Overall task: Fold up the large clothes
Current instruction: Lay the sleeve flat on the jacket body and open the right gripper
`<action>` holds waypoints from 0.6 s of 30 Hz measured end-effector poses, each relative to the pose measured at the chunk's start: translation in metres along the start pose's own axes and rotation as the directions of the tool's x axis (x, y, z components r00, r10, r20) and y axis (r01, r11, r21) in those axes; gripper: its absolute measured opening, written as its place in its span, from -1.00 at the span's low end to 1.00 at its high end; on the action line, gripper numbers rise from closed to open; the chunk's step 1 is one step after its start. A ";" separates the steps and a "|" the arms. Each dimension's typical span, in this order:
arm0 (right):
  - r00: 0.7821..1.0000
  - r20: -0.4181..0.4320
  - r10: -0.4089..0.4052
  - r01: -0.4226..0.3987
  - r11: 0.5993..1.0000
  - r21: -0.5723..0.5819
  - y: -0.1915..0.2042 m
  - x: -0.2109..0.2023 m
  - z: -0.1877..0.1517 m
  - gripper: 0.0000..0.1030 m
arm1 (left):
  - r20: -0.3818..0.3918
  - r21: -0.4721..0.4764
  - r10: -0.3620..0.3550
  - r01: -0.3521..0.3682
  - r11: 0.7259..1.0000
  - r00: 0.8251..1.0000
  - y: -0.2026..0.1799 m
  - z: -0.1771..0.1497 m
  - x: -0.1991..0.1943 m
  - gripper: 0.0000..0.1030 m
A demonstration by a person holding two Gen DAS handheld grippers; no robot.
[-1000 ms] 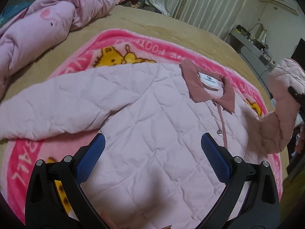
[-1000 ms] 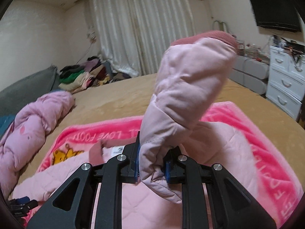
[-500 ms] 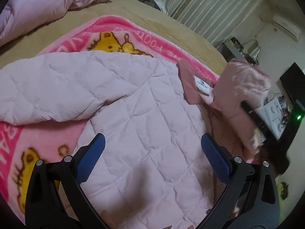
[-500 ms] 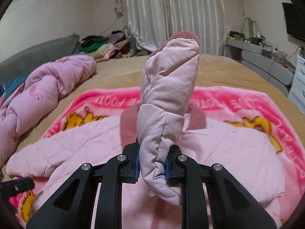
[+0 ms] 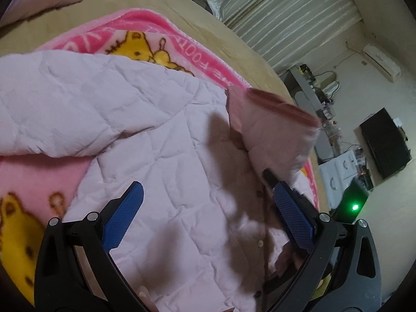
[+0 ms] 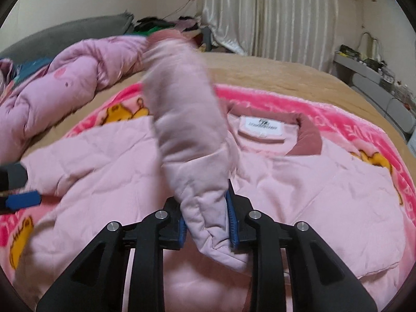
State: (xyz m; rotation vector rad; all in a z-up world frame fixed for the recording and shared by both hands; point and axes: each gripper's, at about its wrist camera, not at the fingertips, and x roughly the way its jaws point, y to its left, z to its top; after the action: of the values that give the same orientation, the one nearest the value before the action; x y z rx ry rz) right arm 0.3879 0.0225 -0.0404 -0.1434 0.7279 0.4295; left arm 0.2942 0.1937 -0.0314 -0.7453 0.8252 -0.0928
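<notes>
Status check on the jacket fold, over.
Left hand-held gripper open, empty, over jacket. Right hand-held gripper opening, sleeve between pads. Other sleeve still spread out.

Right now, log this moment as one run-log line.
stage: folding sleeve across jacket | right gripper: opening, sleeve between its pads | left gripper: open, empty, above jacket | surface: pink blanket

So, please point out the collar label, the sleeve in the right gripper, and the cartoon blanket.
collar label (image 6: 262,126): right wrist view, white tag centre.
sleeve (image 6: 192,140): right wrist view, mid sleeve.
cartoon blanket (image 5: 205,63): left wrist view, pink border.
</notes>
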 end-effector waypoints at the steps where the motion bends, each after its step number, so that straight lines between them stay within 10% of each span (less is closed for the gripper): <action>1: 1.000 -0.009 0.002 -0.002 1.000 -0.009 0.002 0.002 -0.002 -0.44 | -0.001 -0.001 0.001 -0.001 1.000 1.000 0.001 -0.001 0.001 0.83; 7: 0.994 -0.088 0.072 -0.078 0.995 -0.066 0.021 0.007 -0.013 0.23 | -0.025 -0.036 -0.027 0.026 0.999 0.999 0.007 -0.004 0.013 0.83; 18: 0.993 -0.021 0.113 -0.110 0.987 0.118 -0.035 -0.068 -0.042 0.48 | -0.079 -0.039 -0.040 0.037 0.999 0.996 0.003 -0.016 0.040 0.83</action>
State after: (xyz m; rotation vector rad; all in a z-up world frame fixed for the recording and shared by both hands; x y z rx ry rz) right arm 0.3321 -0.0432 -0.0268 0.0012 0.7883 0.4913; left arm 0.3098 0.1729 -0.0654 -0.7974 0.8908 -0.1429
